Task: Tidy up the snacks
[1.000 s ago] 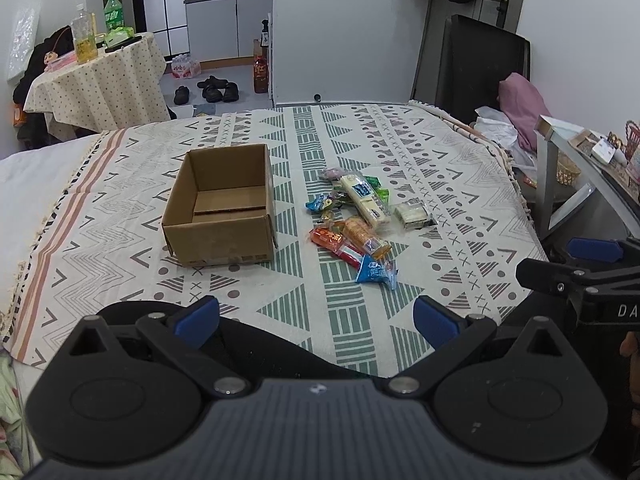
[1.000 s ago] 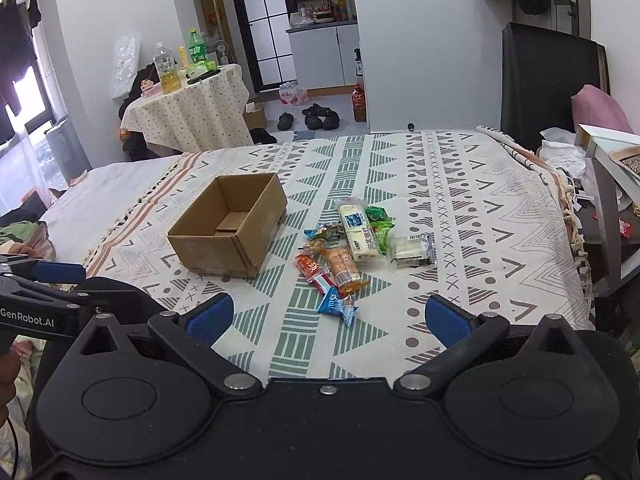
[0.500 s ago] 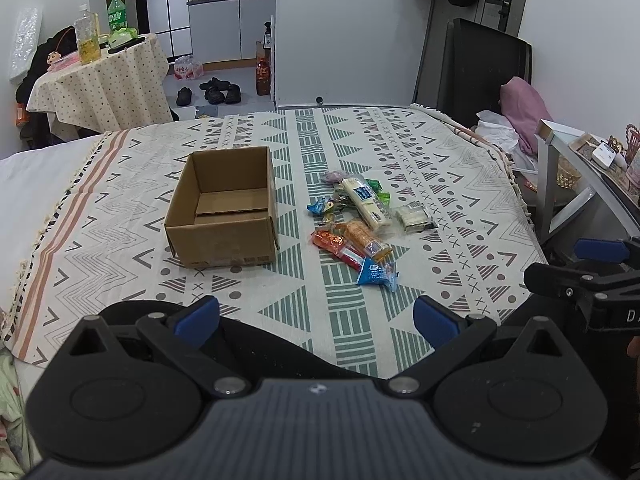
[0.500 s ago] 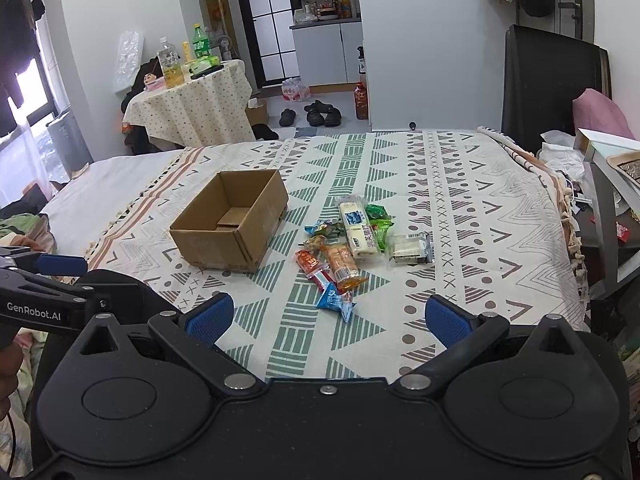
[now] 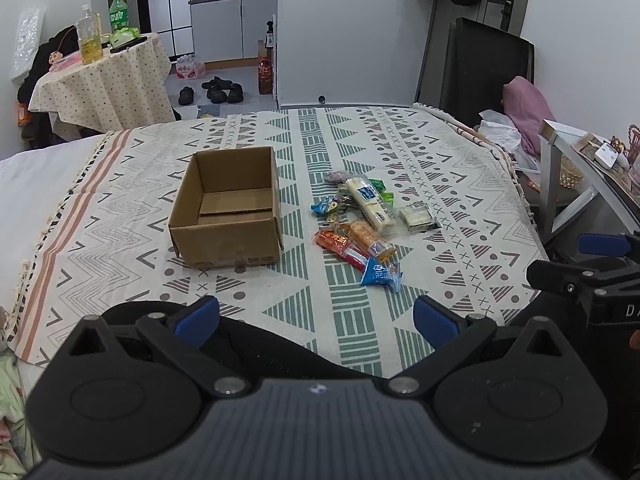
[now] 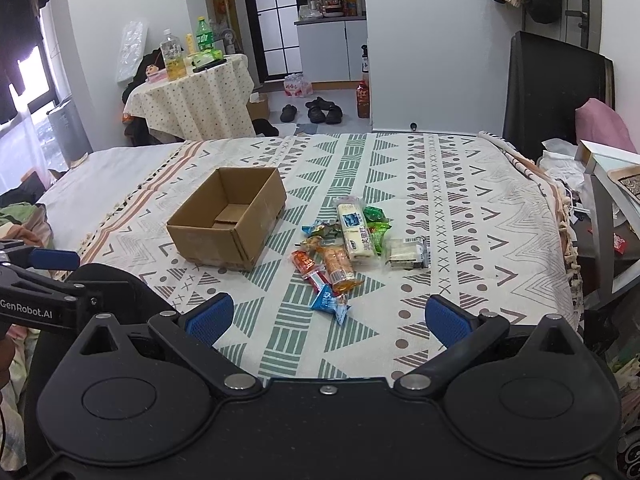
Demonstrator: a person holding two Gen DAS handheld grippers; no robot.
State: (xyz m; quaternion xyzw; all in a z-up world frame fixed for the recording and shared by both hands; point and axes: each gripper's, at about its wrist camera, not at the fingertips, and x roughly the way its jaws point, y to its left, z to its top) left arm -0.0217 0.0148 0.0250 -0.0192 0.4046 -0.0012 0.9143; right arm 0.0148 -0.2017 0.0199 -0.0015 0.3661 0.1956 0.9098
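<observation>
An open, empty cardboard box (image 5: 228, 208) (image 6: 230, 222) sits on the patterned bedspread (image 5: 340, 148). To its right lies a pile of wrapped snacks: a long white bar (image 5: 370, 202) (image 6: 354, 230), an orange pack (image 5: 366, 238) (image 6: 338, 268), a red stick (image 5: 340, 246), a blue wrapper (image 5: 380, 274) (image 6: 330, 304), green packs (image 6: 376, 220) and a clear white pack (image 5: 418, 216) (image 6: 406, 252). My left gripper (image 5: 316, 318) is open and empty, held near the bed's front edge. My right gripper (image 6: 328, 318) is open and empty, just short of the blue wrapper.
A round table with bottles (image 5: 100, 76) stands at the back left. A black chair (image 5: 484, 68) and a side table with clutter (image 5: 580, 168) stand to the right of the bed. Shoes (image 5: 216, 90) lie on the floor beyond.
Both grippers have risen and shifted slightly, so the box and snacks sit a little lower in both views. Both stay open and empty.
</observation>
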